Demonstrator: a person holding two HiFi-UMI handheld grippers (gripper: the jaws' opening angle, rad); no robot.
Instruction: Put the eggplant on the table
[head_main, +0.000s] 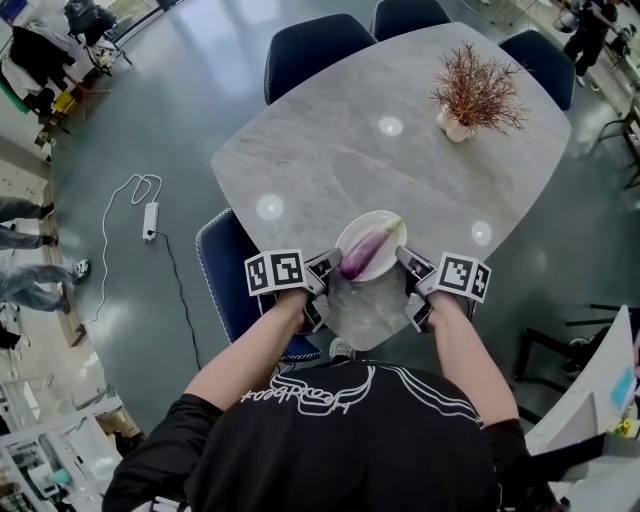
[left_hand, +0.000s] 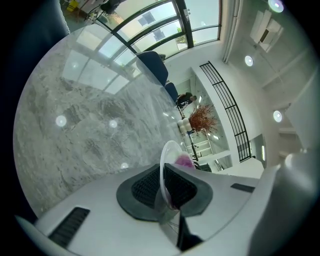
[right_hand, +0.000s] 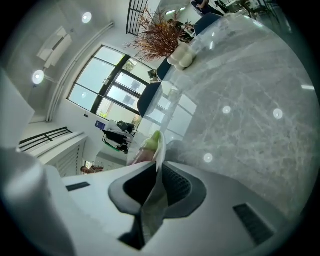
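open tabletop (head_main: 330, 150) ahead, plant vase (head_main: 458, 125) far right

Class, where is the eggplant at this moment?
In the head view, the eggplant lies on a white plate near the middle, gripped at its rim by the left gripper and the right gripper, at the table's near edge.

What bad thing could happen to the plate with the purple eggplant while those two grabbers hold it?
1. The left gripper and right gripper pinch only the thin rim of the plate. If one side dips, the eggplant could roll off.
2. The rim might slip from the jaws, and the plate could drop.
3. The plate is near the table's close edge. Set down there, it might tip off.
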